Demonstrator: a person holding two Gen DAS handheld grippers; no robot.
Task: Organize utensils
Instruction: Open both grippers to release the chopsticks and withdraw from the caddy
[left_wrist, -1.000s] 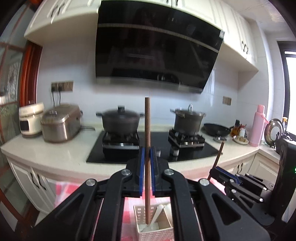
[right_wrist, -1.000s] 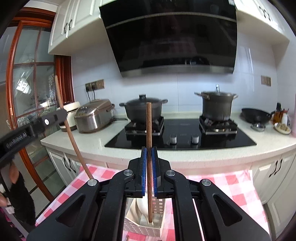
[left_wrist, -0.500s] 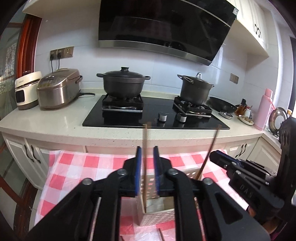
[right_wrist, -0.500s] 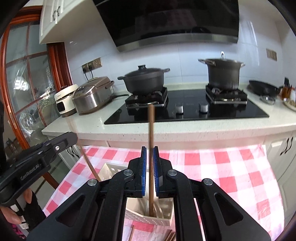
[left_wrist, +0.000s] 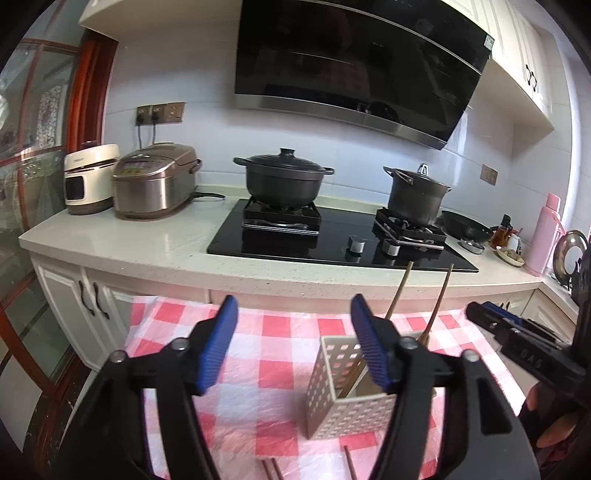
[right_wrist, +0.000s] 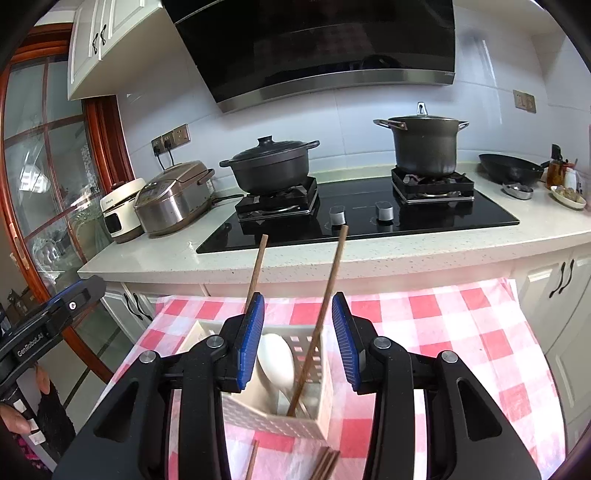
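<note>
Across the lower half of both frames, the red-checked cloth (right_wrist: 443, 325) carries the white perforated holder (right_wrist: 280, 417). Two chopsticks (right_wrist: 325, 310) that were pinched a second ago now lean inside it — released. Both the left gripper (left_wrist: 291, 343) and right gripper (right_wrist: 298, 336) are opening, pads touching nothing. More chopsticks (right_wrist: 325, 461) lie at lower centre, seemingly next.
</note>
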